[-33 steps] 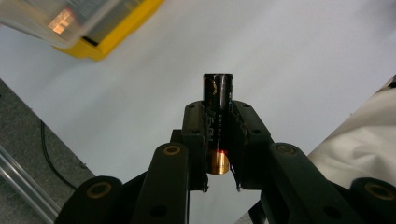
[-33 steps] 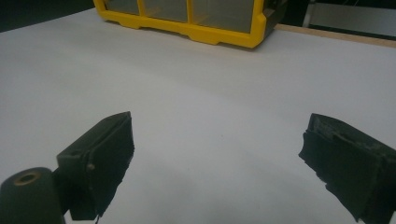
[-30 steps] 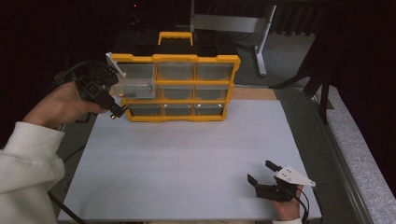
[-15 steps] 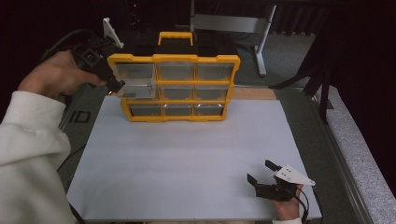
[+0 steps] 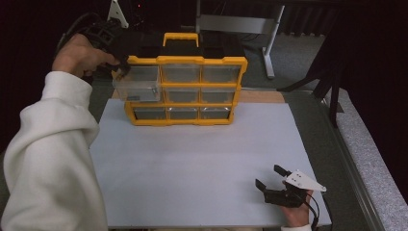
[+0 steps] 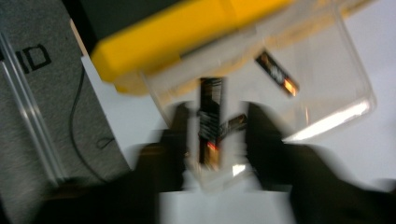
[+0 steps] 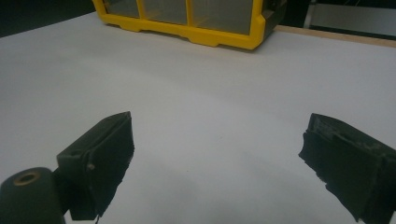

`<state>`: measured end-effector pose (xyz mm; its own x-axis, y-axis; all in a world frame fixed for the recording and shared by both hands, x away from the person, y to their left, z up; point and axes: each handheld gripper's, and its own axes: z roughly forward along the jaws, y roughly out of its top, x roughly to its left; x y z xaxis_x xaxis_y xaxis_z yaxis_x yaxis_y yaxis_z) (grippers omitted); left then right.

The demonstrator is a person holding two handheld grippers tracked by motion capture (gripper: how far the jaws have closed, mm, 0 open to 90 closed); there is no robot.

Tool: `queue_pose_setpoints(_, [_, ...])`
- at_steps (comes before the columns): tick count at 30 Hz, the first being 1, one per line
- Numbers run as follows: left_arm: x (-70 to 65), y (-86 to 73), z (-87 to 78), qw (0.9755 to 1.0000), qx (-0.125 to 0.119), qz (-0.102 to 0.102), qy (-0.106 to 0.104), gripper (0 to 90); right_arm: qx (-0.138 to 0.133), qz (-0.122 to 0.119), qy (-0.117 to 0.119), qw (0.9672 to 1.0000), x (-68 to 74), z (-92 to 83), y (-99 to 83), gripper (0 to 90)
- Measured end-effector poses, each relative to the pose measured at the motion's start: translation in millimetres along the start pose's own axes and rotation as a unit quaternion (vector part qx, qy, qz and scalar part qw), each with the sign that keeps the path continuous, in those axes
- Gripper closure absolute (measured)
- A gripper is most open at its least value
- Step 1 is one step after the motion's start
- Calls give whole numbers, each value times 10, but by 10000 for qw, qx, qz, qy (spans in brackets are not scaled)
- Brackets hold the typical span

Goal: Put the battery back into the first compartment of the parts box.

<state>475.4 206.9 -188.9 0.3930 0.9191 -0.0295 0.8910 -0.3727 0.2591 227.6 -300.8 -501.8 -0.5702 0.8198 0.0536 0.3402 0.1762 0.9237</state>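
Yellow organiser (image 5: 183, 91) with clear drawers at the white worktop's (image 5: 192, 159) far edge; black-and-copper batteries (image 6: 275, 72) inside the pulled-out clear drawer (image 5: 137, 86).

This looks like a lab or recording workspace rather than a home. A plain white counter (image 5: 192, 163) stands against black curtains (image 5: 365, 57) that shut off the background, with grey carpet-like flooring (image 5: 293, 62) and the metal leg frame of another table (image 5: 269, 33) behind it. On the counter sits a yellow parts organiser (image 5: 183, 89) with small clear drawers, a workshop-style storage box, and cables trail over a grey mat (image 6: 42, 107) beside it.
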Motion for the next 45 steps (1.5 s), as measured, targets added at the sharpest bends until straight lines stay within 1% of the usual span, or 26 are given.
queue_pose_setpoints(1, [0, 0, 0, 10000, 0, 0, 0, 410, 0, 0, 0, 10000, 0, 0, 0, 87])
queue_pose_setpoints(2, [0, 0, 0, 10000, 0, 0, 0, 410, -2, 6, 5, 10000, 0, -1, 0, 87])
queue_pose_setpoints(3, [-23, -16, 44, 9999, 99, 29, -49, 410, -2, 6, 5, 10000, 0, -1, 0, 87])
queue_pose_setpoints(4, [-43, -35, 60, 9997, 206, 133, -58, 153, -7, 4, 6, 10000, -2, -2, -1, 87])
queue_pose_setpoints(6, [-96, -86, 78, 9989, 311, 352, -80, 75, -2, 13, 12, 10000, 4, 0, 1, 87])
queue_pose_setpoints(7, [-127, -114, 82, 9985, 336, 413, -87, 40, -7, -11, 17, 10000, 7, 2, 1, 87])
queue_pose_setpoints(8, [-154, -142, 80, 9981, 348, 510, -38, 19, -2, -19, 10, 10000, 9, 2, 1, 87])
queue_pose_setpoints(11, [-218, -235, 64, 9973, 278, 674, -53, 11, 2, -14, -5, 10000, 14, 1, 2, 87])
queue_pose_setpoints(14, [-270, -333, 60, 9966, 288, 761, 156, 11, -3, -8, -9, 10000, 23, -4, 6, 87])
queue_pose_setpoints(16, [-304, -410, 60, 9960, 277, 839, 127, 11, -2, -33, -14, 10000, 27, -3, 7, 87])
queue_pose_setpoints(18, [-332, -488, 62, 9955, 268, 885, 204, 11, 7, -26, -13, 10000, 30, -1, 8, 87])
queue_pose_setpoints(19, [-347, -528, 74, 9952, 303, 899, 232, 11, 5, -28, -11, 10000, 30, 0, 8, 87])
queue_pose_setpoints(21, [-363, -598, 121, 9947, 397, 883, 361, 2, 11, -28, -18, 10000, 30, 0, 7, 87])
queue_pose_setpoints(22, [-376, -636, 146, 9941, 417, 935, 349, 3, 6, -33, -18, 10000, 29, -1, 7, 87])
queue_pose_setpoints(23, [-381, -674, 166, 9940, 401, 964, 315, 2, 2, -42, -25, 10000, 30, -1, 8, 87])
queue_pose_setpoints(25, [-393, -747, 210, 9939, 373, 977, 335, 3, -1, -33, -18, 10000, 34, -3, 10, 87])
queue_pose_setpoints(27, [-392, -823, 267, 9943, 279, 957, 390, 9, 5, -42, -28, 10000, 35, -2, 10, 87])
queue_pose_setpoints(28, [-386, -863, 300, 9945, 234, 951, 362, 21, -3, -43, -24, 10000, 34, -2, 11, 87])
queue_pose_setpoints(32, [-408, -1034, 473, 9947, 167, 978, 273, 13, -2, -54, -30, 10000, 32, -2, 10, 87])
queue_pose_setpoints(34, [-425, -1112, 582, 9938, 251, 1054, 260, 12, 1, -53, -31, 10000, 34, -1, 10, 87])
queue_pose_setpoints(39, [-510, -1308, 914, 9919, 464, 1136, 344, 12, 5, -56, -29, 10000, 37, -1, 11, 87])
queue_pose_setpoints(40, [-534, -1350, 990, 9912, 527, 1155, 369, 11, 4, -33, -26, 10000, 40, -2, 12, 87])
queue_pose_setpoints(41, [-542, -1380, 1065, 9896, 553, 1266, 393, 12, 1, -53, -27, 10000, 39, 0, 12, 87])
queue_pose_setpoints(42, [-557, -1415, 1142, 9896, 596, 1257, 356, 11, 21, -62, -24, 10000, 40, 1, 10, 87])
queue_pose_setpoints(43, [-571, -1448, 1215, 9891, 651, 1269, 368, 12, 24, -72, -22, 10000, 40, 2, 10, 87])
queue_pose_setpoints(45, [-593, -1511, 1361, 9892, 667, 1261, 334, 12, 19, -68, -15, 10000, 45, 1, 11, 87])
